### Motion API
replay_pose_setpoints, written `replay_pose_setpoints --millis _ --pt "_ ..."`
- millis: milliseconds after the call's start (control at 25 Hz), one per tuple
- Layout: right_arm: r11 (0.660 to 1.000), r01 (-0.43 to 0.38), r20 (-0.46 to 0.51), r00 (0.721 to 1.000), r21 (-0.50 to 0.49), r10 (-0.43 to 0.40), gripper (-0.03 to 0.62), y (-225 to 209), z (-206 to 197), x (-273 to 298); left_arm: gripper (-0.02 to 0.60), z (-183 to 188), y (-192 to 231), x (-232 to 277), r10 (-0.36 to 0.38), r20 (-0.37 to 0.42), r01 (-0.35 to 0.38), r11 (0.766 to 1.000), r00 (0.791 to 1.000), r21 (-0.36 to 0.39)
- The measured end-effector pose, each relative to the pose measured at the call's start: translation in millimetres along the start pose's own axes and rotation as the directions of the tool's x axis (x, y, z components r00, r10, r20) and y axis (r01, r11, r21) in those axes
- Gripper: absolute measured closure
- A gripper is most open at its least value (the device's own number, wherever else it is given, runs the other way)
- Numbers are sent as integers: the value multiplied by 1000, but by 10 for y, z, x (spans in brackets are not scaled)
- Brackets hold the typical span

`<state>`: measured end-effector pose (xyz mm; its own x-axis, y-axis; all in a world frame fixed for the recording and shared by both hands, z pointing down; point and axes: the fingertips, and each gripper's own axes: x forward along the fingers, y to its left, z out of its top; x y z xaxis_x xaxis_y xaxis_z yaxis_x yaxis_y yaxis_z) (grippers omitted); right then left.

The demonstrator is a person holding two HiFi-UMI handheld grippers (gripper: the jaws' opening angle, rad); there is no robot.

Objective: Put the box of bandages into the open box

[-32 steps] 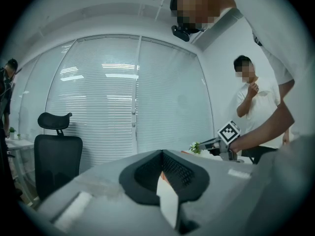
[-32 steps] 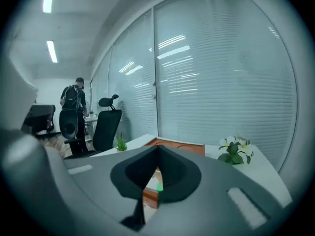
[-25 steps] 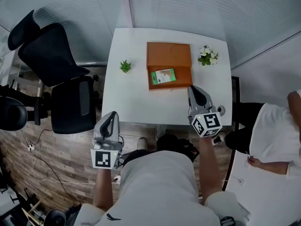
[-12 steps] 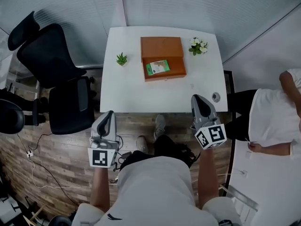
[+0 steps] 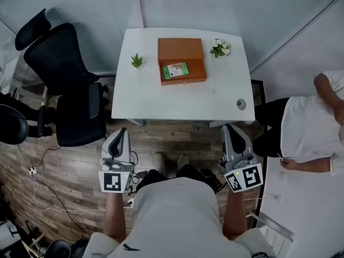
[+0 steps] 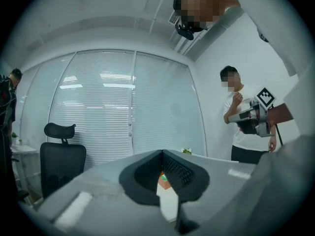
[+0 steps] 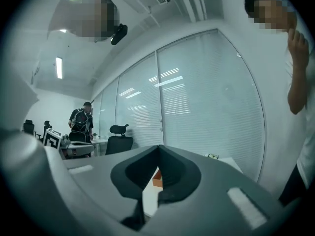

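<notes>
Inside the open box [image 5: 180,48] lies the box of bandages [image 5: 176,70]; with our left gripper [image 5: 120,133] and right gripper [image 5: 229,130] clenched empty, we think only a needless reach could disturb it.

Print on the box of bandages [image 5: 176,70] is too small to read. A person [image 5: 306,128] at three o'clock is cut by the edge. A round thing [image 5: 241,104] at four o'clock is unidentifiable.
</notes>
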<state>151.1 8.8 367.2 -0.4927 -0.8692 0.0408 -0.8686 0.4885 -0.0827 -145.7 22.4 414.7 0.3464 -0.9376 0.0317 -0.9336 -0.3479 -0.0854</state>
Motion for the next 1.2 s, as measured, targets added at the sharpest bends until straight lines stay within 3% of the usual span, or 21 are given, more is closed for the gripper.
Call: replay_pose_setpoints --millis 200,520,720,1200 --pt "999 -15 -22 1000 -49 14 594 -88 40 -147 575 62 -206 -74 21 20 -21 1000 1000 3" --pt "999 -36 -3 999 9 36 592 -144 40 -120 577 -41 -295 -113 41 -21 -41 999 999 -2" --pt "999 -34 -15 999 -27 33 592 -154 12 -125 575 -26 -320 -94 37 -19 -37 999 999 -4" --pt "1000 -12 -13 1000 -12 12 592 -227 -14 -182 577 -8 -363 -84 26 -20 -26 1000 999 5"
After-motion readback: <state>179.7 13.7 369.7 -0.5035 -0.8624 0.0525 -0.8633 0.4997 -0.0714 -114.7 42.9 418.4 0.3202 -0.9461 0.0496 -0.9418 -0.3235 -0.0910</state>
